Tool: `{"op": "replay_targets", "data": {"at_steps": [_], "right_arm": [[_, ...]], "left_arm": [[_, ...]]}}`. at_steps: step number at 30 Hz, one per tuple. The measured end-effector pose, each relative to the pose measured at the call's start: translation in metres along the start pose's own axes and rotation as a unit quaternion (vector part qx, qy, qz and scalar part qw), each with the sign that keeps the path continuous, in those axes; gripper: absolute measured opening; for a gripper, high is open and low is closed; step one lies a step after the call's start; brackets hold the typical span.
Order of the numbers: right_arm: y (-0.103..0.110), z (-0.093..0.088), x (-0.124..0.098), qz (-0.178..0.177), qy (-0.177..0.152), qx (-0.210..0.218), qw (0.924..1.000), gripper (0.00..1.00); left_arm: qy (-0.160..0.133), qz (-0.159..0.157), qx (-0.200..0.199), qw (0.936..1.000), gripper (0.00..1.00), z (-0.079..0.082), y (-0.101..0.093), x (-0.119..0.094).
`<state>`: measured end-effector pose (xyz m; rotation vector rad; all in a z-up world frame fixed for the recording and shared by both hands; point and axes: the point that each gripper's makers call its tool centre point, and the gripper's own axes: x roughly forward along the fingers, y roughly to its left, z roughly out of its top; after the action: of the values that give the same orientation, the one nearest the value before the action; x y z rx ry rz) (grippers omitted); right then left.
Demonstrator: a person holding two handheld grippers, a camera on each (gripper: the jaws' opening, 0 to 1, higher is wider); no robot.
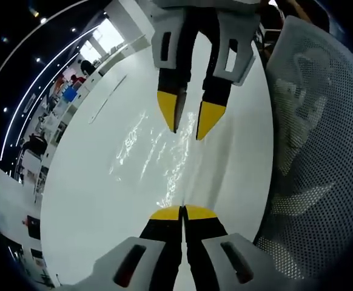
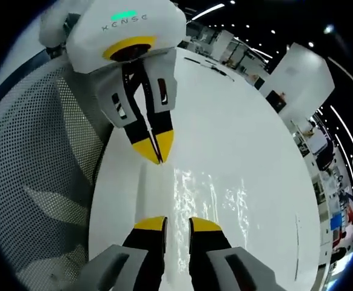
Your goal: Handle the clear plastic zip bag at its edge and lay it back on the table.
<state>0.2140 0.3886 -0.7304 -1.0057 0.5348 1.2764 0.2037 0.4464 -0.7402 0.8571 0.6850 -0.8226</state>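
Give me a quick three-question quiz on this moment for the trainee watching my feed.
1. True or false: the left gripper has its fingers pressed together at an edge of the clear zip bag.
2. Which gripper has a gap between its fingers? A) left gripper B) right gripper
3. Fill in: the bag lies on the white ____, with a mesh chair beside it.

Key: 1 true; 2 B; 3 table.
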Motion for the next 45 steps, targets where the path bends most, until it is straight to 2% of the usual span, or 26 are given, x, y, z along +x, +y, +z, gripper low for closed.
{"op": "replay_targets", "data": {"at_steps": [7,13,16,20,24,32,41,45], "right_arm": [[0.009,-0.006,0.005,0.016,0.012,0.006,0.9998,0.00],[0.013,-0.006,0.005,0.023,0.005,0.025,0.9994,0.00],[0.013,-0.006,0.007,0.026,-0.010,0.056,0.9980,0.00],[0.007,-0.008,0.006,0.017,-0.015,0.086,0.9960,0.00],[0.004,-0.010,0.007,0.013,-0.012,0.095,0.9953,0.00],[-0.003,-0.010,0.009,0.006,-0.014,0.114,0.9934,0.00],[-0.006,-0.007,0.010,0.007,-0.012,0.113,0.9935,0.00],[-0.008,-0.007,0.012,0.008,-0.012,0.112,0.9936,0.00]], "left_arm": [[-0.001,0.000,-0.005,1.0000,0.00,-0.002,0.000,-0.001],[-0.002,0.003,-0.009,1.0000,0.00,-0.002,0.000,-0.002],[-0.005,0.007,-0.019,0.9998,0.00,-0.003,0.002,-0.002],[-0.019,0.022,-0.001,0.9996,0.00,0.000,0.006,-0.003],[-0.032,0.031,0.001,0.9990,0.05,0.006,0.009,-0.005],[-0.057,0.033,-0.001,0.9978,0.06,0.020,0.009,-0.011],[-0.081,0.019,0.011,0.9965,0.05,0.039,0.004,-0.005],[-0.083,0.011,0.029,0.9961,0.04,0.046,0.000,0.000]]}}
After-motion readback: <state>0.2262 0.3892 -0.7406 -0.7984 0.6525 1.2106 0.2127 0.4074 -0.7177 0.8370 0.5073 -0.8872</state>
